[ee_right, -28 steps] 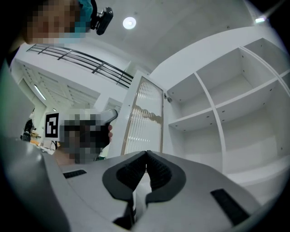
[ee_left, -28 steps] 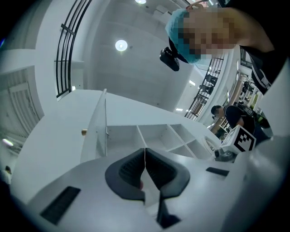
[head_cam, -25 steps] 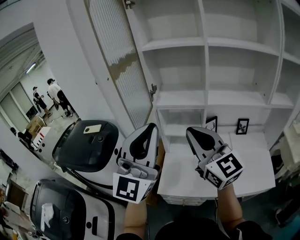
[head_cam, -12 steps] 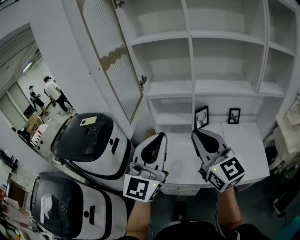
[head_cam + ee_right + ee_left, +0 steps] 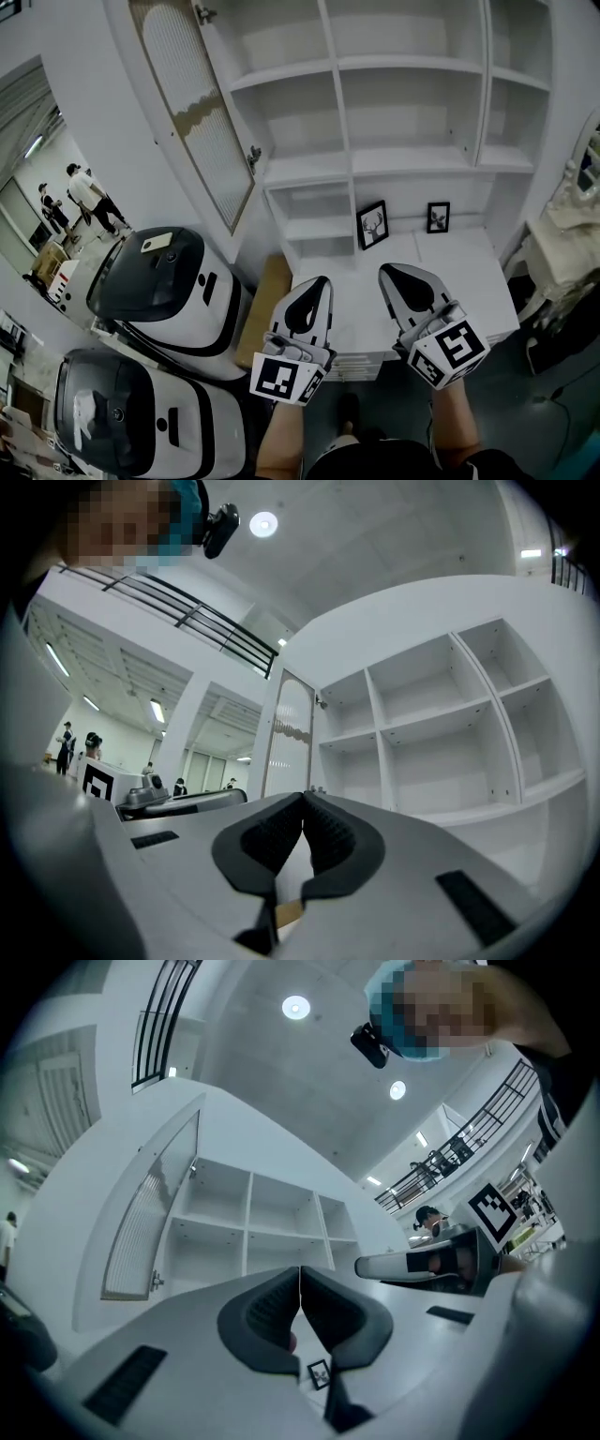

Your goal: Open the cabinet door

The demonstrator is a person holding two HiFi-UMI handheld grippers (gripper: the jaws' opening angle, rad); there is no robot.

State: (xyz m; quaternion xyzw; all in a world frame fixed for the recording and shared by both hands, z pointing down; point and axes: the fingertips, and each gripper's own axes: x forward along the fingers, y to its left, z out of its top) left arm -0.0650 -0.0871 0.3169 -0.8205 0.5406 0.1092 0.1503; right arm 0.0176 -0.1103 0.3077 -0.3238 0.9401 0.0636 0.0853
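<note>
Nearest the camera, the left gripper (image 5: 317, 284), a white shell with black padded fingers (image 5: 267, 1312), is fully closed, pad against pad, with nothing held. The right gripper (image 5: 390, 273), of the same build, is likewise closed and empty, its fingers (image 5: 330, 834) meeting at the tips. The two sit side by side, apart from each other, at the front edge of the flat white bench (image 5: 469, 281) as the head view shows it, and touch nothing. Left of the bench stand two white machines with dark domed lids (image 5: 159, 281), and a brown cardboard sheet (image 5: 265, 305) sits in the gap between them and the bench. At the back of the bench, two small black-framed pictures (image 5: 372, 225) stand upright. Behind and above rises the white open-shelved cabinet (image 5: 412, 159), its compartments bare. The tall white cabinet door with a ribbed glass panel (image 5: 192, 122) stands swung wide on the cabinet's left side, well apart from both grippers; I judge the opening done. Risks from here: the unheld door may drift back on its hinges. Any correction with closed fingers would be a push rather than a grip. That could slip on the panel or drive the door's free edge toward the nearer domed machine. Far left, people (image 5: 80, 192) stand well clear.
</note>
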